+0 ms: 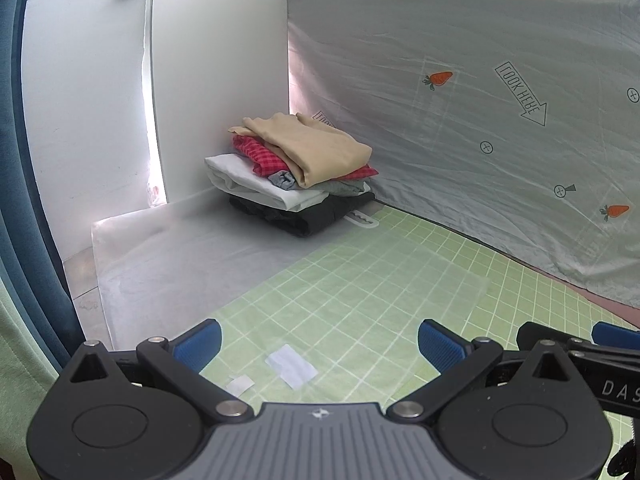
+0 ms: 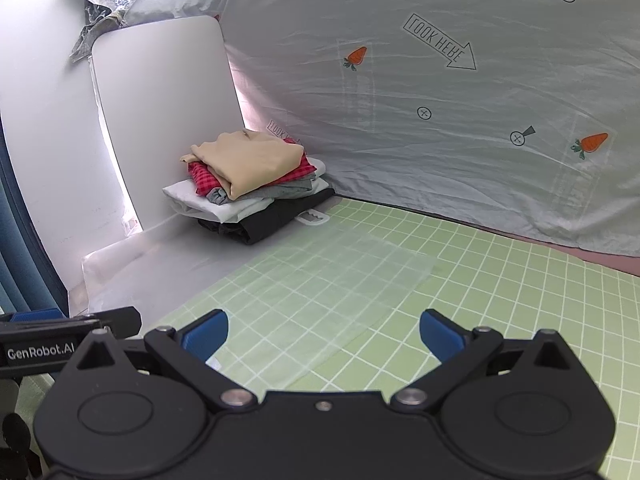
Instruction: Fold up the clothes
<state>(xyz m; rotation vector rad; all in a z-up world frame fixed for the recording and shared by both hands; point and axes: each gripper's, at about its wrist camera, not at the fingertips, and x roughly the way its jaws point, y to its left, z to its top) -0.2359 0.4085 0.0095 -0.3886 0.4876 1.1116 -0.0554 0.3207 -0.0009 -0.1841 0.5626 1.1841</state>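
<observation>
A stack of folded clothes [image 1: 296,172] sits in the far corner: a beige garment [image 1: 316,148] on top, then red checked, grey, white and black pieces. The same stack of folded clothes [image 2: 252,184] shows in the right wrist view, beige garment [image 2: 252,156] uppermost. My left gripper [image 1: 318,344] hangs open over the green grid mat [image 1: 380,280], well short of the stack, nothing between its blue fingers [image 1: 198,344]. My right gripper [image 2: 324,336] is open too, empty, above the green grid mat [image 2: 500,300]. Each gripper's edge appears in the other's view.
A white board [image 1: 216,88] leans upright behind the stack. A pale sheet printed with carrots [image 1: 480,120] forms the back wall. A translucent plastic sheet [image 2: 328,292] lies on the mat. Two small white paper scraps [image 1: 292,366] lie near the left gripper. A blue curtain [image 1: 24,200] hangs left.
</observation>
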